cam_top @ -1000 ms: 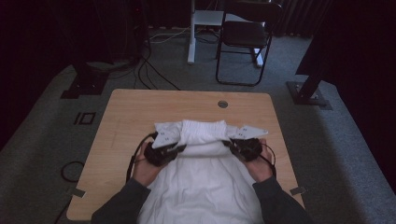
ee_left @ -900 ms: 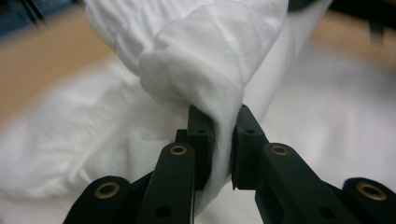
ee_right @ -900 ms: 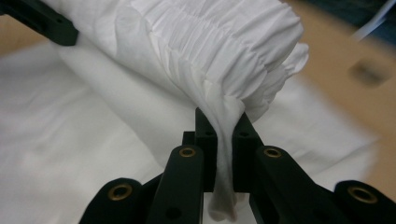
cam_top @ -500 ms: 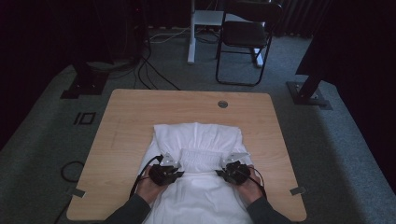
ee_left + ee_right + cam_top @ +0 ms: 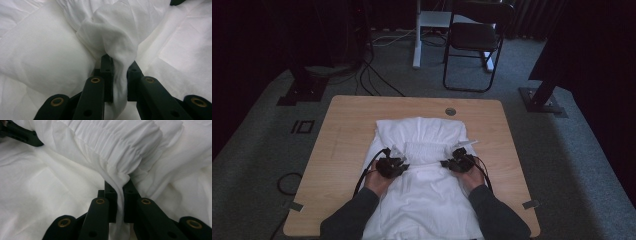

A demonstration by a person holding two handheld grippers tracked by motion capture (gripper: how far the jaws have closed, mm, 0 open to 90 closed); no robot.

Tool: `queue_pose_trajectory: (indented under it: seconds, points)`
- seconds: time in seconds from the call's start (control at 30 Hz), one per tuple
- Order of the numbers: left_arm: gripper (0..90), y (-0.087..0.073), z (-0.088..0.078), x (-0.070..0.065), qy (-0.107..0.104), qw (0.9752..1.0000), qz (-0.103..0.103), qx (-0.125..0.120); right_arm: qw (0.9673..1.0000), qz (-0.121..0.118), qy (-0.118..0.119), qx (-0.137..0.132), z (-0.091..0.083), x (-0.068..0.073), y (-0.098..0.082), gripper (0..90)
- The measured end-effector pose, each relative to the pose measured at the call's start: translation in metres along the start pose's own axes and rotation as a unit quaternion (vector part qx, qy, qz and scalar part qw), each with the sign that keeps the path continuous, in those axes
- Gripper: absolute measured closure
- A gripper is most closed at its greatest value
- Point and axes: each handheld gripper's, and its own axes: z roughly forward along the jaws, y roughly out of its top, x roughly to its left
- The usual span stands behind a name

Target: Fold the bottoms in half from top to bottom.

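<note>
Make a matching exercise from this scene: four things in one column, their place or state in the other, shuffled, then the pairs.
Things:
1. white garment
2. left tool
3. chair
4. round hole

Places or states:
A. on the floor beyond the table
B. spread along the middle of the table
C. in the tabletop near its far edge
D. shut on a bunch of white cloth

Pairs: 1-B, 2-D, 3-A, 4-C

Cloth (image 5: pixel 427 200) on bench (image 5: pixel 337 150), lower centre of frame; chair (image 5: pixel 474 42) on floor behind bench, upper centre.
</note>
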Motion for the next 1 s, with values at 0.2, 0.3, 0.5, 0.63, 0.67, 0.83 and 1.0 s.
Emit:
queue_pose_trajectory:
  seconds: [0.2,0.3,0.5,0.63,0.67,0.83,1.0]
  points:
    - [81.0,0.022,0.017,0.023,0.032,0.9995,0.001,0.006,0.9992,0.002,-0.038,0.009,0.017,-0.016,0.029,85.0]
    - [80.9,0.028,0.022,0.028,0.043,0.9991,0.002,0.006,0.9987,0.006,-0.05,0.008,0.021,-0.019,0.036,85.0]
    - [80.9,0.04,0.031,0.039,0.058,0.9982,-0.006,0.013,0.9969,0.019,-0.076,0.007,0.03,-0.026,0.049,84.9]
    - [81.0,0.038,0.032,0.034,0.076,0.9971,-0.011,0.005,0.9958,0.03,-0.087,-0.005,0.031,-0.023,0.047,85.2]
    - [81.1,0.037,0.032,0.032,0.082,0.9966,-0.009,0.002,0.9955,0.03,-0.089,-0.01,0.031,-0.022,0.045,85.2]
    - [81.2,0.039,0.028,0.03,0.093,0.9956,0.002,0.009,0.995,0.022,-0.096,-0.016,0.027,-0.019,0.045,85.3]
    - [82.0,0.051,-0.007,0.03,0.072,0.9961,-0.02,-0.047,0.9943,-0.006,-0.079,-0.072,-0.015,-0.005,0.057,85.3]
